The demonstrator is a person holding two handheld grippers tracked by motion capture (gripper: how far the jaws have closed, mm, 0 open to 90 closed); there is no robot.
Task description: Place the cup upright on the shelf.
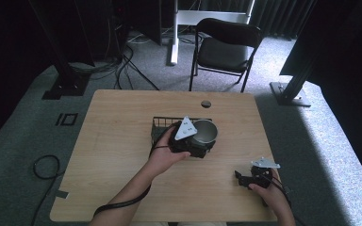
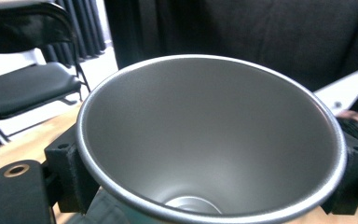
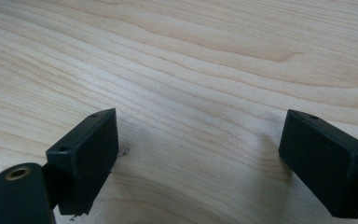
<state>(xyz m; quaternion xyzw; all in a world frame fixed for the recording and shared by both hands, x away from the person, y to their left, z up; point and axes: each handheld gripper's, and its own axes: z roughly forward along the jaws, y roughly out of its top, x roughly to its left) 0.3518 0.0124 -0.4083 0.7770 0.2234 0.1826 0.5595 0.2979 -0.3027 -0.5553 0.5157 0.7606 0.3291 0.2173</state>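
I see the room first: dark curtains along the back, grey carpet [image 1: 23, 132] with loose cables, black stand legs at left and right, and a black folding chair [image 1: 224, 47] beyond the far edge of the table. The table [image 1: 118, 141] is light wood with a plain grain, and a small round hole sits near its far edge.

Near the table's middle I have a black wire basket [image 1: 162, 125], and just in front of it my left gripper [image 1: 199, 149] holds a metal cup [image 1: 204, 132]. In the high view the cup's open mouth faces up and toward the camera, with its long axis tilted somewhat. In the left gripper view I look straight down into the cup [image 2: 205, 140]: the rim is wide, the walls taper to a small flat bottom, and a black jaw presses against the outside wall on each side, so the left jaws are clamped on the cup. Whether the cup's base touches the basket or the table I cannot tell, as the gripper and hand cover it.

My right gripper [image 1: 245, 178] rests low near the table's right front edge, well apart from the cup. In the right gripper view its jaws [image 3: 198, 168] stand wide apart over bare wood with nothing between them.

I can read no brand, label or writing anywhere.
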